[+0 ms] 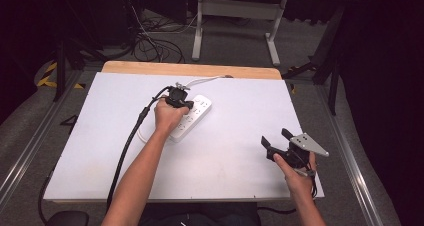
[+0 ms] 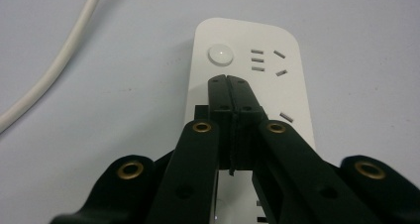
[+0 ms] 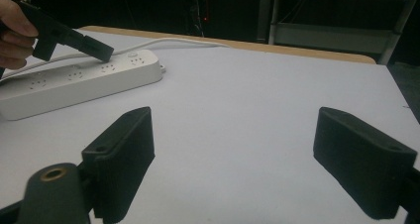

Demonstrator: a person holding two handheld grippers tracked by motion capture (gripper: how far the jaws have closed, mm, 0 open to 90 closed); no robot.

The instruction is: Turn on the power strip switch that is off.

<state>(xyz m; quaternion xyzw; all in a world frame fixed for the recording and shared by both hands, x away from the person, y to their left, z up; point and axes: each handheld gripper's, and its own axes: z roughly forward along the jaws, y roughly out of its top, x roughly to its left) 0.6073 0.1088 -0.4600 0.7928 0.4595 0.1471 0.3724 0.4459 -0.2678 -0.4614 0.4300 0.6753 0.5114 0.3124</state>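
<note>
My left gripper (image 2: 229, 80) has its jaws pressed together with nothing between them, tips over the white power strip (image 2: 297, 80) just short of its round button (image 2: 221, 54), which the high view is too small to resolve. My right gripper (image 3: 233, 159) hangs wide open and empty over the white table (image 1: 235, 151), well apart from the strip (image 1: 197, 117), whose white cord (image 3: 188, 41) trails toward the table's far edge.

My high view looks down and forward over the whole table (image 1: 240, 186). Left gripper view sits close above the power strip (image 2: 297, 85); right gripper view sees it (image 3: 74, 85) from farther off, low across the table.
</note>
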